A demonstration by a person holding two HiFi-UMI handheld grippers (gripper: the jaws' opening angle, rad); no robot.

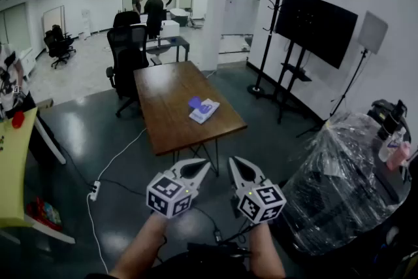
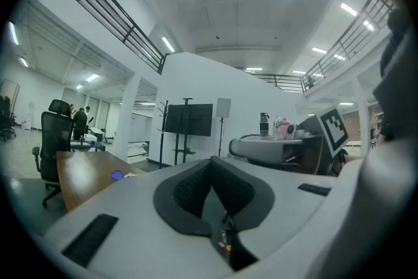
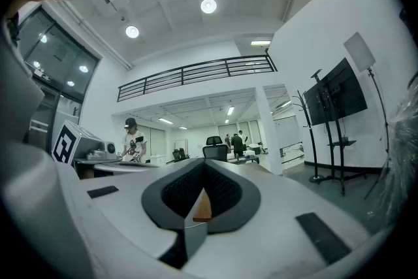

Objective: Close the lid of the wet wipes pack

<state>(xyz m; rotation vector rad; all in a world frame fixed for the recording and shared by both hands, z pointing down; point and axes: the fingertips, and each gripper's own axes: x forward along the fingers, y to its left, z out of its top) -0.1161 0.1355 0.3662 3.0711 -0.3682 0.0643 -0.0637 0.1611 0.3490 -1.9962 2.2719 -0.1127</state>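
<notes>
The wet wipes pack (image 1: 206, 112) lies flat on the brown table (image 1: 168, 91), near its right front corner. Its purple lid (image 1: 194, 102) stands open to the pack's left. In the left gripper view the purple lid (image 2: 117, 175) shows small and far off on the table (image 2: 81, 173). Both grippers are held level over the floor, well short of the table. The left gripper (image 1: 204, 164) is shut with nothing in it, and so is the right gripper (image 1: 234, 161). The pack is not visible in the right gripper view.
Black office chairs (image 1: 128, 52) stand behind the table. A TV on a stand (image 1: 316, 25) and a coat rack (image 1: 268, 36) line the right wall. A plastic-wrapped bulk (image 1: 339, 176) sits at right, a yellow-green table (image 1: 13, 170) at left. A power strip (image 1: 95, 190) lies on the floor. People (image 1: 154, 10) stand far back.
</notes>
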